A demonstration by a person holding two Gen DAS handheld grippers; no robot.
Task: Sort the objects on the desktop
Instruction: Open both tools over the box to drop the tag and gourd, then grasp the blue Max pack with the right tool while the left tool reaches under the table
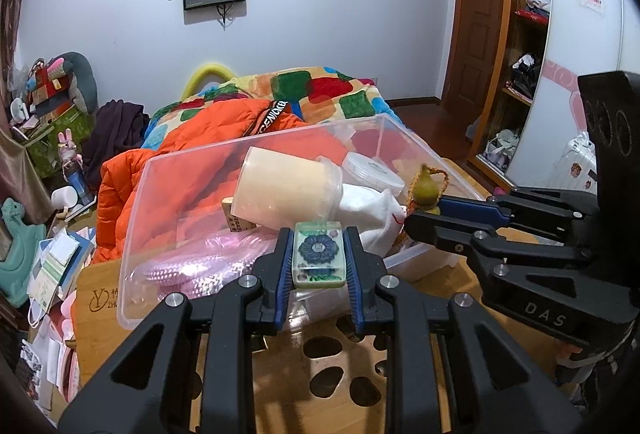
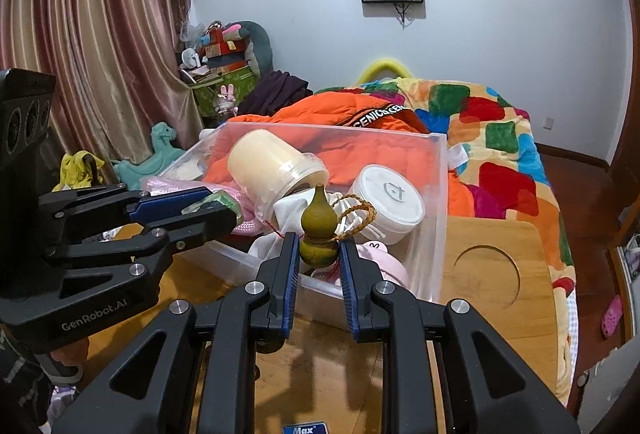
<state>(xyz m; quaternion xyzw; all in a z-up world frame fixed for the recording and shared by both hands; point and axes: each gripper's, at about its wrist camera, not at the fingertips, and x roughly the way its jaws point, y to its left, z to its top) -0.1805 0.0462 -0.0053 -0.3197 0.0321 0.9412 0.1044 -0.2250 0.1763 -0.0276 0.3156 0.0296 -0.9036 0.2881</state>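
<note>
My left gripper (image 1: 319, 254) is shut on a clear resin block (image 1: 319, 255) with a dark blue flower inside, held just in front of the clear plastic bin (image 1: 132, 230). My right gripper (image 2: 319, 254) is shut on a small olive-green gourd (image 2: 319, 230) with a twine loop, held over the bin's near wall (image 2: 438, 218). Each gripper shows in the other's view: the right (image 1: 416, 212) with the gourd (image 1: 428, 190), the left (image 2: 224, 210) with the block (image 2: 218, 203). In the bin lie a cream jar (image 1: 288, 190), a white round lidded tub (image 2: 390, 200), pink rope (image 1: 192, 266) and white cloth (image 1: 368, 210).
The bin rests on a bamboo lap desk (image 2: 492, 274) with a round recess and cut-out holes (image 1: 324, 378). Behind it a bed carries an orange jacket (image 1: 192, 170) and a colourful blanket (image 2: 500, 138). Clutter fills the floor at the left (image 1: 52, 266); curtains (image 2: 92, 54) hang beyond.
</note>
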